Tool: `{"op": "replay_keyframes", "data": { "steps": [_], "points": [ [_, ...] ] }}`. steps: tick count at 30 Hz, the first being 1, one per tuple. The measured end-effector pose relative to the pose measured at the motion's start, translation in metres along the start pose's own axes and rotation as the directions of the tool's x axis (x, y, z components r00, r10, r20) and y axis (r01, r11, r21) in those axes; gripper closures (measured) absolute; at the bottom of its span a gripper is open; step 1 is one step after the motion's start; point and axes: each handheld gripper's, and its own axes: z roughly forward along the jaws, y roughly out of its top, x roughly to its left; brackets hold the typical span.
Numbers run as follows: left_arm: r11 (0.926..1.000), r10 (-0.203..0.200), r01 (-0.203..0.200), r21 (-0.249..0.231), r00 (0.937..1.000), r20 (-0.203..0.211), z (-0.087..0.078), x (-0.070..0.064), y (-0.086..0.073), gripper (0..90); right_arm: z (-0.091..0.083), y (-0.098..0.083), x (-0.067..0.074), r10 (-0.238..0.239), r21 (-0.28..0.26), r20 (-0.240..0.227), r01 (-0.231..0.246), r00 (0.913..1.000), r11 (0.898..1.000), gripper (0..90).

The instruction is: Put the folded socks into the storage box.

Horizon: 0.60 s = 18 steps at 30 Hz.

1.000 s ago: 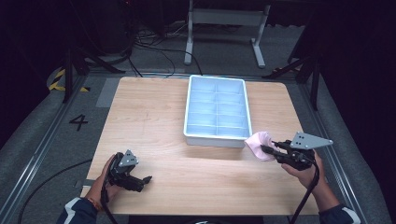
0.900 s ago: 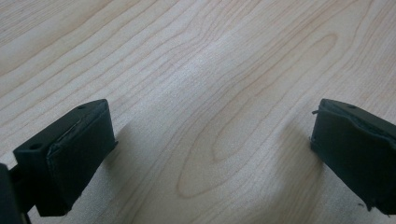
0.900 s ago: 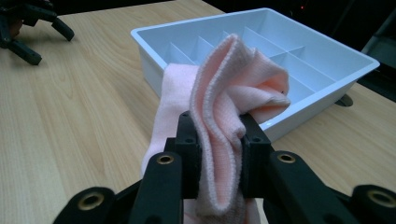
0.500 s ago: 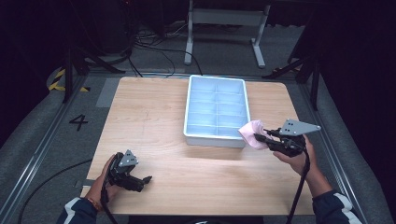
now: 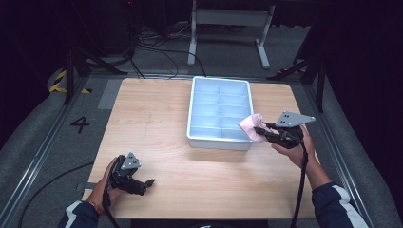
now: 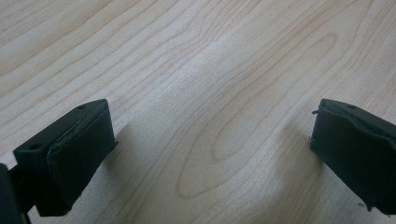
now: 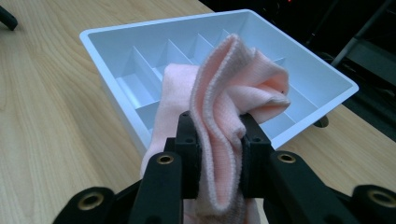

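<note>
1. Left gripper (image 5: 142, 183): it is resting low on the wooden table (image 5: 157, 123) near the front edge, in the person's left hand (image 5: 110, 183). In the left gripper view its jaws are standing wide apart with nothing but bare wood grain between them.

2. Open room: a broad stretch of bare tabletop is lying between the left gripper and the tray, and the table's left half is free up to its far edge.

3. Right gripper (image 5: 259, 129): the right hand (image 5: 297, 147) is holding it level above the table's right side, pointing toward the tray's near right corner. Its jaws are clamping a folded pink cloth (image 7: 224, 107); in the right gripper view the pads are pressing the fabric from both sides, while the loose folds are bulging above them and a flap is hanging below.

4. Pink cloth relative to the tray: the cloth is hanging at the near right corner of the white divided tray (image 5: 199, 111), partly over its rim; whether it is touching the rim cannot be told.

5. Tray: it is sitting at the table's middle, reaching toward the far edge, with its long side running away from the person.
</note>
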Motion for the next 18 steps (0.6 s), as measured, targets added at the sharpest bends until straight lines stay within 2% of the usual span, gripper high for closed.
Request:
{"op": "replay_keyframes", "data": {
  "steps": [7, 18],
  "points": [
    [1.0, 0.0, 0.0, 0.0, 1.0, 0.0, 0.0, 0.0, 0.0, 0.0, 0.01, 0.008, -0.01, 0.012, 0.01, 0.014, -0.012, 0.9998, 1.0, 74.4],
    [1.0, 0.0, 0.0, 0.0, 1.0, 0.0, 0.0, 0.0, 0.0, 0.0, 0.035, 0.016, -0.018, -0.007, 0.056, 0.008, 0.007, 0.9999, 0.998, 74.6]
  ]
}}
